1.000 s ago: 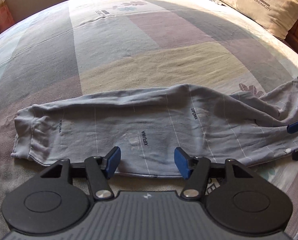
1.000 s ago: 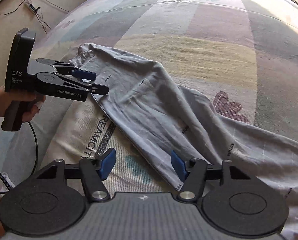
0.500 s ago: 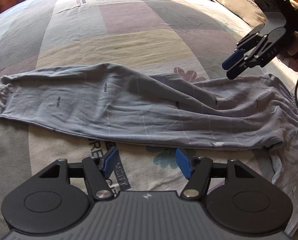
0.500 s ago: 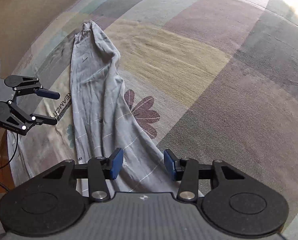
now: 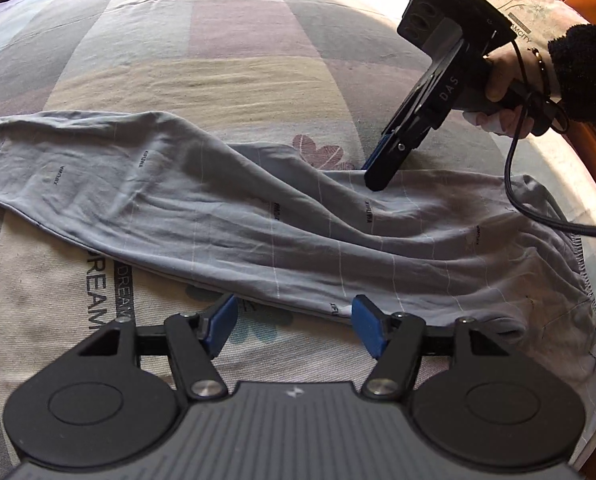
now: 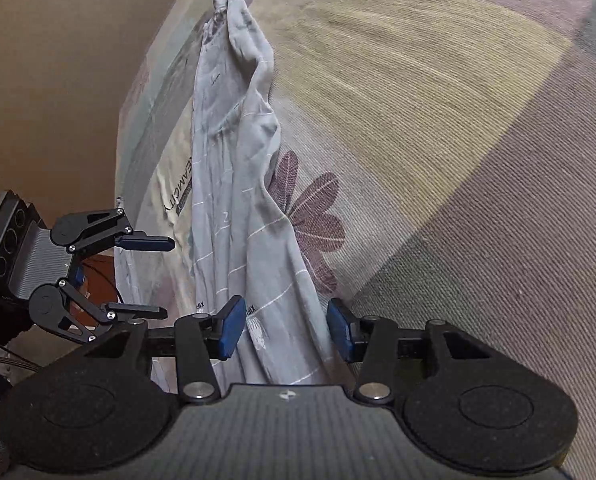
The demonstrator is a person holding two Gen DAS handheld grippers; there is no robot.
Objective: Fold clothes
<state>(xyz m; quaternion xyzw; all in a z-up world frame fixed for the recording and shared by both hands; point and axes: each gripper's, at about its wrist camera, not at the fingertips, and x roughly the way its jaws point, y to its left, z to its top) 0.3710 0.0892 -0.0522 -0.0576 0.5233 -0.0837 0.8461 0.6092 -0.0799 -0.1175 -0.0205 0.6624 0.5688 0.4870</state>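
Patchwork bedspread [image 5: 258,68] (pillow [image 5: 537,12] behind) carries grey trousers [image 5: 298,224], both tongs spread.

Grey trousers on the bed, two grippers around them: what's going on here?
A person is partway into folding grey trousers laid lengthwise on a patchwork bedspread. The right gripper is open, its blue pads straddling the fabric near the waist end without clamping it. The left gripper is open too, hovering at the trousers' near edge. Nothing is gripped and no fold is made yet.
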